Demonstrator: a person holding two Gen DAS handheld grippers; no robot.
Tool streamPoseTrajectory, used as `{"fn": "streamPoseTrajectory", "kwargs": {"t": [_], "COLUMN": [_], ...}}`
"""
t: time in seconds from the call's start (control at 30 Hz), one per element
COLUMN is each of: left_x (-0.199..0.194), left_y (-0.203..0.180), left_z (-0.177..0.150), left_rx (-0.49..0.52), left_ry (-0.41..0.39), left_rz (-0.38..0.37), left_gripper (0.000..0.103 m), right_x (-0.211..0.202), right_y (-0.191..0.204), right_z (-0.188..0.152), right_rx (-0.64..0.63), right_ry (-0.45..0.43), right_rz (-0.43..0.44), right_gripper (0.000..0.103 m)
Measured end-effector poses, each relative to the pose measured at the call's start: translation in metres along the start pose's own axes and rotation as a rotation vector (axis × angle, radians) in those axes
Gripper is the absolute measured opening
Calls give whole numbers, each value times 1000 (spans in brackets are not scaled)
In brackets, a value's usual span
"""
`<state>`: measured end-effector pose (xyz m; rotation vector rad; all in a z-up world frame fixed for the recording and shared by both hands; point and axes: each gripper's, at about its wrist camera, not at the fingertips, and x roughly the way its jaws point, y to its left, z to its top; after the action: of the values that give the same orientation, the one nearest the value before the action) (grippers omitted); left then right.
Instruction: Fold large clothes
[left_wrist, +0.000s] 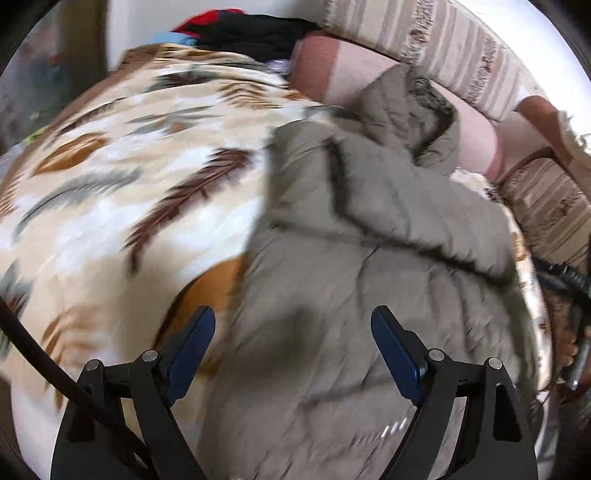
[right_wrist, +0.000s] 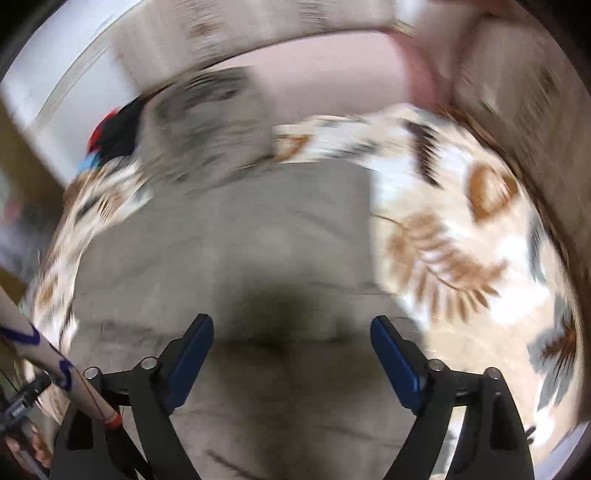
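A large grey-olive padded coat (left_wrist: 362, 236) lies spread on a bed covered by a cream blanket with a brown leaf print (left_wrist: 122, 177). Its fur-trimmed hood (left_wrist: 417, 110) points toward the far side. My left gripper (left_wrist: 293, 325) is open and empty, just above the coat's lower part. In the right wrist view the coat (right_wrist: 229, 236) fills the middle, with the hood (right_wrist: 207, 125) at the far left. My right gripper (right_wrist: 291, 332) is open and empty above the coat. Both views are motion-blurred.
A pink pillow (left_wrist: 325, 70) and a striped headboard (left_wrist: 443, 40) lie beyond the coat. A pile of dark, red and blue clothes (left_wrist: 243, 29) sits at the far edge. The leaf blanket (right_wrist: 461, 236) also shows to the right of the coat.
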<state>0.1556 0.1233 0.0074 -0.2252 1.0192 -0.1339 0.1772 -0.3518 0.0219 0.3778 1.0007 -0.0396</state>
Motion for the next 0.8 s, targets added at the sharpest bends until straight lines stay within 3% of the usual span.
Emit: {"fn": "streamPoseTrajectory", "kwargs": {"t": [0.07,0.2,0.27,0.33,0.57,0.6,0.63,0.67,0.7,0.73,0.8], "left_x": [19,69,94,111,156,159,163,165,164,162,163], "left_y": [-6,-9,-5,1,4,3,0,-4,-10,-16,-21], "left_z": [27,77,98,112,133,131,129,129,129,133,144], "left_rx": [11,-6,-28,-51,-93,-101,-101,-85,-65,-56,-52], "left_ry": [6,70,96,90,168,184,198,196,186,181,179], "left_rz": [-59,-139,-146,-144,-317,-320,-309,-280,-255,-229,-204], "left_gripper": [85,85,85,85,99,99,99,91,80,77,67], "right_x": [11,46,63,74,121,127,129,129,128,126,125], "right_y": [-23,-41,-46,-47,-39,-36,-34,-29,-22,-13,-6], "right_z": [12,35,42,49,57,55,55,55,57,61,72], "right_rx": [91,155,184,185,135,140,143,141,121,95,77], "right_ry": [6,44,56,66,138,151,155,148,137,128,119], "right_rz": [11,21,33,59,185,217,224,207,194,175,152], "right_gripper": [94,94,94,94,94,87,73,69,58,48,38]}}
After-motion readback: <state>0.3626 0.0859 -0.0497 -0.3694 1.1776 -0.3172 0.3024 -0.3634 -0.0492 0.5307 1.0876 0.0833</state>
